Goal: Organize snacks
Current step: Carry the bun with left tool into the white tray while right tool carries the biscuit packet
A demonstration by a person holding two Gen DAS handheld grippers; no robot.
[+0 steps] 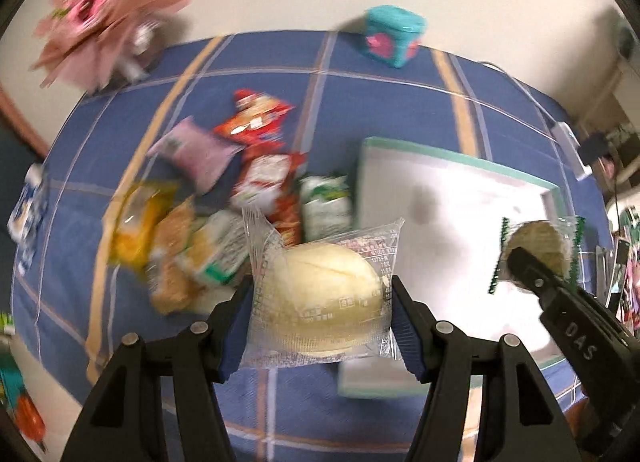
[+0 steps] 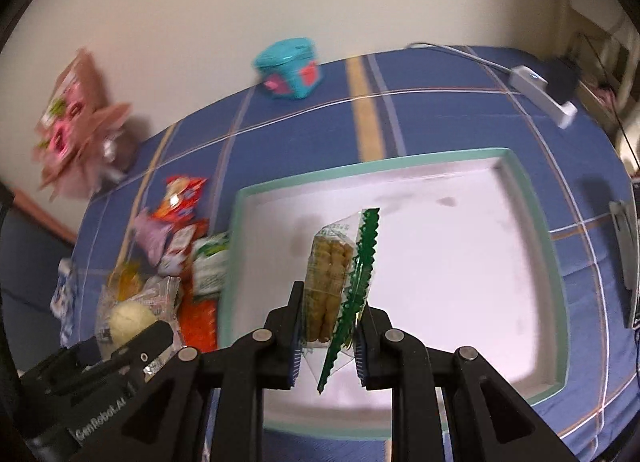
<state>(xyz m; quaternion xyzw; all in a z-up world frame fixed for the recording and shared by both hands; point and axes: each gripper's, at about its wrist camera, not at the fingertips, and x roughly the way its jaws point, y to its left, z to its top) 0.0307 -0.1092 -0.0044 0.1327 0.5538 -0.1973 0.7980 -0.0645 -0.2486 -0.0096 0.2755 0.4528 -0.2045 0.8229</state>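
Observation:
My left gripper (image 1: 322, 302) is shut on a pale round bun in a clear wrapper (image 1: 320, 294), held above the blue cloth beside the snack pile (image 1: 224, 198). It also shows in the right wrist view (image 2: 128, 322). My right gripper (image 2: 330, 326) is shut on a green-edged clear pack of biscuit sticks (image 2: 332, 274), held over the white tray with a teal rim (image 2: 236, 246). That pack also shows in the left wrist view (image 1: 536, 254), over the tray (image 1: 440, 158).
A teal box with pink hearts (image 2: 290, 68) stands at the table's far edge. A pink bouquet-like wrapper (image 1: 100, 22) leans at the back left. A white charger and cable (image 2: 544, 96) lie at the back right. Loose packets lie left of the tray.

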